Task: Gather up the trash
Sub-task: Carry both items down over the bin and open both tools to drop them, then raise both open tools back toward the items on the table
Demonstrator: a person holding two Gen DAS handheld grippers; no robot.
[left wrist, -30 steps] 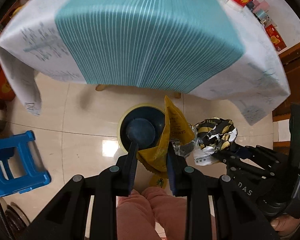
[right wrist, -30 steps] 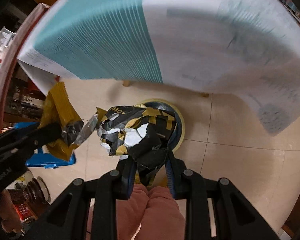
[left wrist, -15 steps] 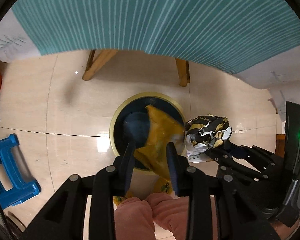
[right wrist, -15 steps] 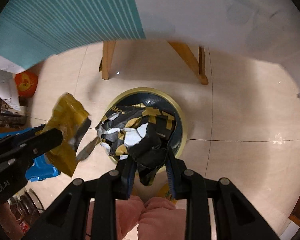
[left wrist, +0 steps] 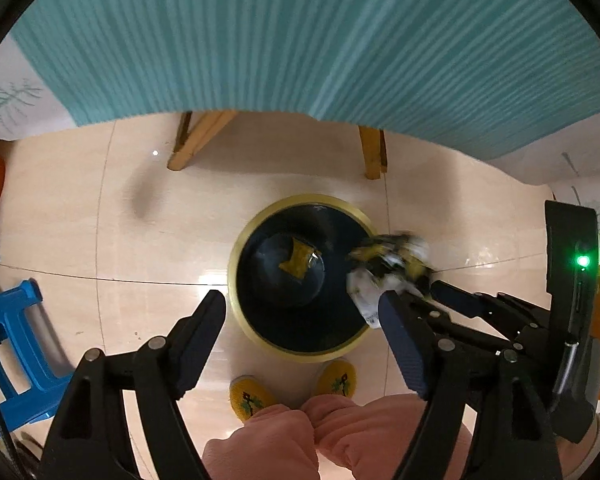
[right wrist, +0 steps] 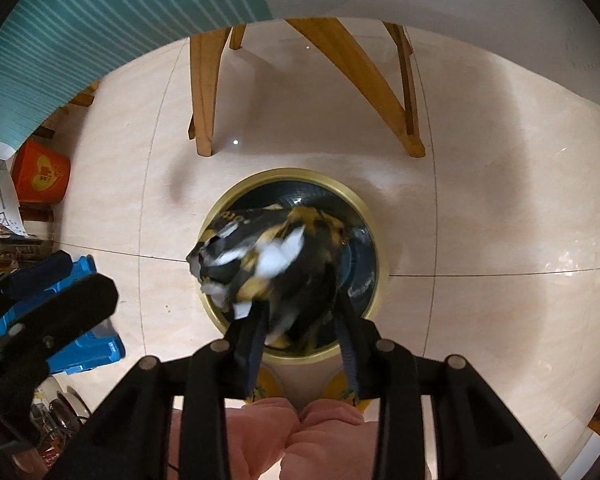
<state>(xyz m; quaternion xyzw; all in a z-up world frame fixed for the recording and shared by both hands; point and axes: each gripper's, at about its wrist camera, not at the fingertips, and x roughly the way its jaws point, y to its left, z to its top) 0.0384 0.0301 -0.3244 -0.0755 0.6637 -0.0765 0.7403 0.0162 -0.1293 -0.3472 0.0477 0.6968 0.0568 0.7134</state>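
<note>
A dark round bin with a gold rim (left wrist: 233,280) (right wrist: 380,248) stands on the floor right below both grippers. My left gripper (left wrist: 300,320) (right wrist: 72,280) hangs over it, its jaws opening wide with nothing between them. A yellow wrapper (left wrist: 298,262) lies at the bottom of the bin. My right gripper (right wrist: 302,328) (left wrist: 420,292) is above the bin's right side and its jaws are opening. A crumpled black, yellow and white wrapper (right wrist: 268,256) (left wrist: 388,264) is still between them, blurred and coming loose over the bin's mouth.
Wooden table legs (right wrist: 204,92) (left wrist: 374,152) stand just behind the bin, under a teal striped tablecloth (left wrist: 300,40). A blue plastic stool (left wrist: 8,356) is at the left, with an orange box (right wrist: 40,172) beyond it. The person's pink knees (left wrist: 300,440) and yellow slippers (left wrist: 252,398) are beside the bin.
Both grippers sank toward the bin. The left jaws opened and the yellow wrapper fell into the bin. The right jaws widened around the black wrapper, which now looks blurred.
</note>
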